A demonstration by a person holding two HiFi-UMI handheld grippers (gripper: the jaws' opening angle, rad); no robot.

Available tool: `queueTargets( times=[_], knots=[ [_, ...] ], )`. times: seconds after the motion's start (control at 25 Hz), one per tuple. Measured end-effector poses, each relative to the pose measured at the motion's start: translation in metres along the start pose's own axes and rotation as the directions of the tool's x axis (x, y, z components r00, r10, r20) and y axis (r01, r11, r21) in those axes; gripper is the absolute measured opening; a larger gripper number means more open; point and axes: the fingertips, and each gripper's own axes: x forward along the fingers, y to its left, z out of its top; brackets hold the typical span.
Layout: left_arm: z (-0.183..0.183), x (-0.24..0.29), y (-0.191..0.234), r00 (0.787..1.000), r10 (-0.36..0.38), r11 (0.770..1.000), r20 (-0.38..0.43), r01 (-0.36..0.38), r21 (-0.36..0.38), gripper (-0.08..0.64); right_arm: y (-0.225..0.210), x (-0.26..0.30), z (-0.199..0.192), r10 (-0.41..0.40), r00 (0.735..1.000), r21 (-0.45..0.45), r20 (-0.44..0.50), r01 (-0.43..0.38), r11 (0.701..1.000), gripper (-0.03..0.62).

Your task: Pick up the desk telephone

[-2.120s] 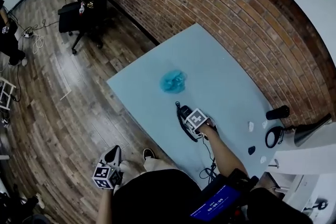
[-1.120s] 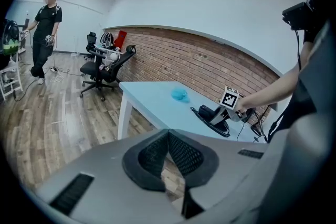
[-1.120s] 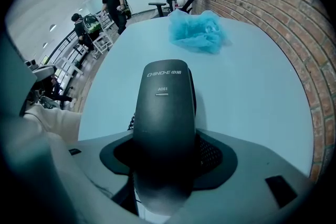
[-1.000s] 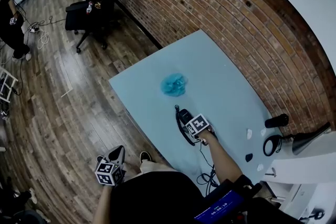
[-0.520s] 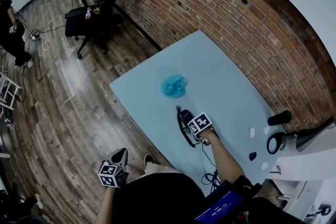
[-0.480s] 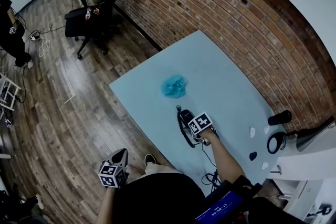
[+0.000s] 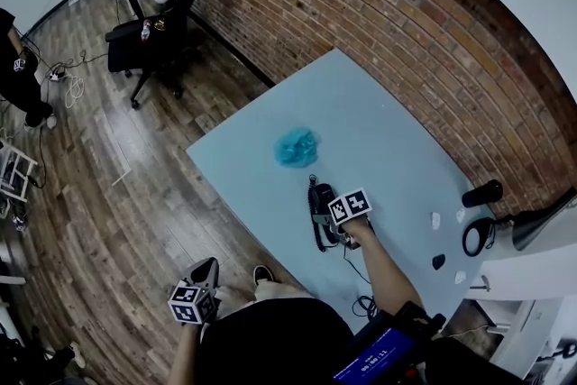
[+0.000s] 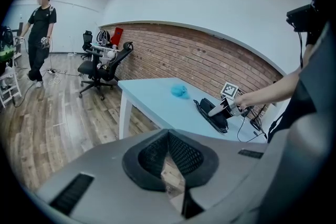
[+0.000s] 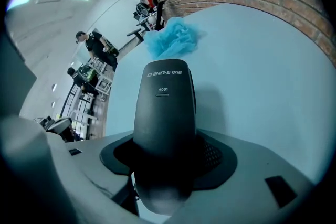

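Observation:
A black desk telephone [image 7: 319, 201] with a coiled cord lies near the front edge of the light blue table [image 7: 379, 122]. My right gripper [image 7: 330, 215] is shut on its handset, which fills the right gripper view as a dark rounded bar [image 9: 165, 123] between the jaws. From the left gripper view the telephone [image 8: 212, 112] and the right gripper [image 8: 226, 108] show across the table. My left gripper [image 7: 206, 267] hangs low off the table beside the person's leg, above the wooden floor, jaws together on nothing.
A crumpled blue cloth [image 7: 297, 146] lies just beyond the telephone. A black cylinder [image 7: 480, 193], a cable ring [image 7: 474, 236] and small bits sit at the table's right end. A brick wall [image 7: 379, 4] runs behind; an office chair [image 7: 149, 32] and a standing person [image 8: 40, 34] are at the left.
The right gripper and the handset have shifted slightly up and to the right on the table, the handset turning a little. The left gripper stays low by the leg.

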Motion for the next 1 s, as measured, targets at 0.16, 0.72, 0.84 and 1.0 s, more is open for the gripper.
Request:
queueTargets(
  times=[0.16, 0.72, 0.84, 1.0],
  knots=[
    [0.002, 0.001, 0.001, 1.000, -0.002, 1.000, -0.004, 0.002, 0.000, 0.009, 0.002, -0.001, 0.003, 0.041, 0.998, 0.072, 0.044, -0.044, 0.996, 0.275],
    [-0.001, -0.010, 0.015, 1.000, 0.024, 1.000, -0.015, -0.024, -0.002, 0.009, 0.017, -0.008, 0.006, 0.141, 0.974, 0.208, 0.178, -0.177, 0.962, 0.275],
    [-0.003, -0.011, 0.017, 0.999, 0.025, 1.000, -0.022, -0.025, 0.000, 0.009, 0.023, -0.014, 0.011, 0.168, 0.960, 0.242, 0.226, -0.223, 0.944, 0.275],
    [-0.003, -0.011, 0.016, 0.999, 0.022, 1.000, -0.024, -0.022, 0.002, 0.009, 0.027, -0.023, 0.023, 0.189, 0.934, 0.261, 0.302, -0.272, 0.926, 0.275]
  ],
)
